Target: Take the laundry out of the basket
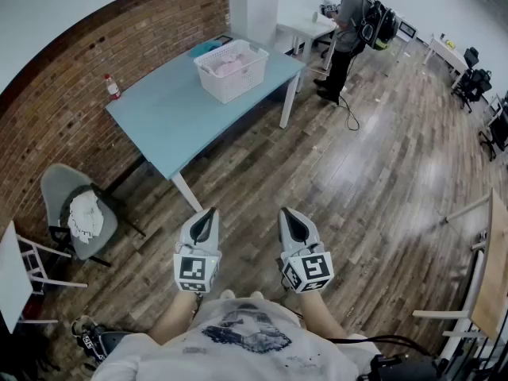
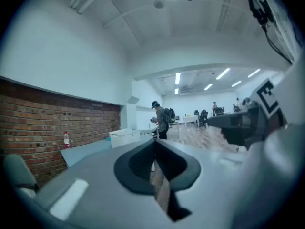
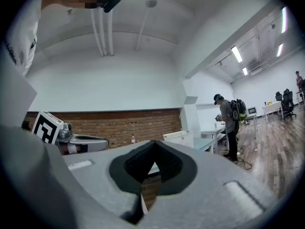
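1. Jaw state: L unit, the left gripper (image 1: pixel 208 213), has its jaws pressed together w/ nothing between. R unit, the right gripper (image 1: pixel 288 212), is the same: shut tight, empty. Both are held roughly level, side by side, close in front of the body.
2. Target pos.: the laundry (image 1: pixel 226 63) lies in the basket (image 1: pixel 238 86), which stands on the table (image 1: pixel 178 121) toward its far end. Both grippers are well apart from it; approach not yet made.
3. Risk, approach: the table leg (image 1: pixel 187 193) stands between operator and table top. A cable (image 1: pixel 347 116) lies on the floor near a person (image 1: pixel 347 22) at the far end. Either is a likely trip or bump point.
4. Risk, grip: jaws must open before reach-in; shut tips would only push the cloth down.
5. Risk, pull: the basket looks light. Cloth snagged on its mesh wall would prob. drag or tip it toward the table edge. One unit should brace the rim.
6. Risk, side: a bottle (image 1: pixel 113 86) stands upright at the wall-side corner; a wide swing could topple it.
7. Orientation: basket opening faces up. Its long axis runs approx. parallel w/ the table's long edge, lower left to upper right in head view.
8. The laundry is a crumpled heap, pale w/ some pink; no clear long axis.
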### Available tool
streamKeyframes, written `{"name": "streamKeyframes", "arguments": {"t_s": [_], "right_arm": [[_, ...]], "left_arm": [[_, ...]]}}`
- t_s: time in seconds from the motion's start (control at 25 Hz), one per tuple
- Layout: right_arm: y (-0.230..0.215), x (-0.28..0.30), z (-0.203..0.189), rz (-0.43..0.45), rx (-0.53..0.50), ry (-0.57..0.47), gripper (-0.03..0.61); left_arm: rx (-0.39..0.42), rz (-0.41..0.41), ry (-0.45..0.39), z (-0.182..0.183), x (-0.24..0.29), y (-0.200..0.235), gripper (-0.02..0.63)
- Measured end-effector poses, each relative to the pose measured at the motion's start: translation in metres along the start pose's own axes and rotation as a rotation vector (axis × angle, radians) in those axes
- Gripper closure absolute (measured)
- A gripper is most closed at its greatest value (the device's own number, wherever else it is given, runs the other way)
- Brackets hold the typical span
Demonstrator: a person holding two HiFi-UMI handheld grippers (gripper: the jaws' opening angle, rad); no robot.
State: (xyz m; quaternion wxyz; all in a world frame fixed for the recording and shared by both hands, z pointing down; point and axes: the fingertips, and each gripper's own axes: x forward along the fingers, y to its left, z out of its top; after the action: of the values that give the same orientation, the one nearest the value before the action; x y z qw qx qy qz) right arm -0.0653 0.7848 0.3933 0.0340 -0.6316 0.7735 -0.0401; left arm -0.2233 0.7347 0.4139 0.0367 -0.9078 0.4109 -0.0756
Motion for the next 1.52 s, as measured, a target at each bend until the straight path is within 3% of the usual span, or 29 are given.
{"name": "streamKeyframes", "arguments": {"t_s": [0.6, 0.92, 1.2, 1.52], "right_arm": [[-0.037, -0.010, -0.006, -0.005, 0.020, 0.014, 0.581], [-0.064, 0.005, -0.012, -0.008, 0.046, 0.015, 0.580], [-0.097, 0.067, -0.032, -0.025, 0.060, 0.051, 0.581], [-0.155, 0.220, -0.023, -0.041, 0.047, 0.056, 0.580]], "left_arm": [[-0.018, 0.027, 0.008, -0.005, 0.015, -0.019, 0.623], [0.012, -0.009, 0.010, -0.004, 0.046, -0.027, 0.623], [0.006, -0.043, 0.009, -0.013, 0.120, 0.000, 0.623], [0.007, -0.062, -0.015, 0.000, 0.263, 0.086, 0.623]]}}
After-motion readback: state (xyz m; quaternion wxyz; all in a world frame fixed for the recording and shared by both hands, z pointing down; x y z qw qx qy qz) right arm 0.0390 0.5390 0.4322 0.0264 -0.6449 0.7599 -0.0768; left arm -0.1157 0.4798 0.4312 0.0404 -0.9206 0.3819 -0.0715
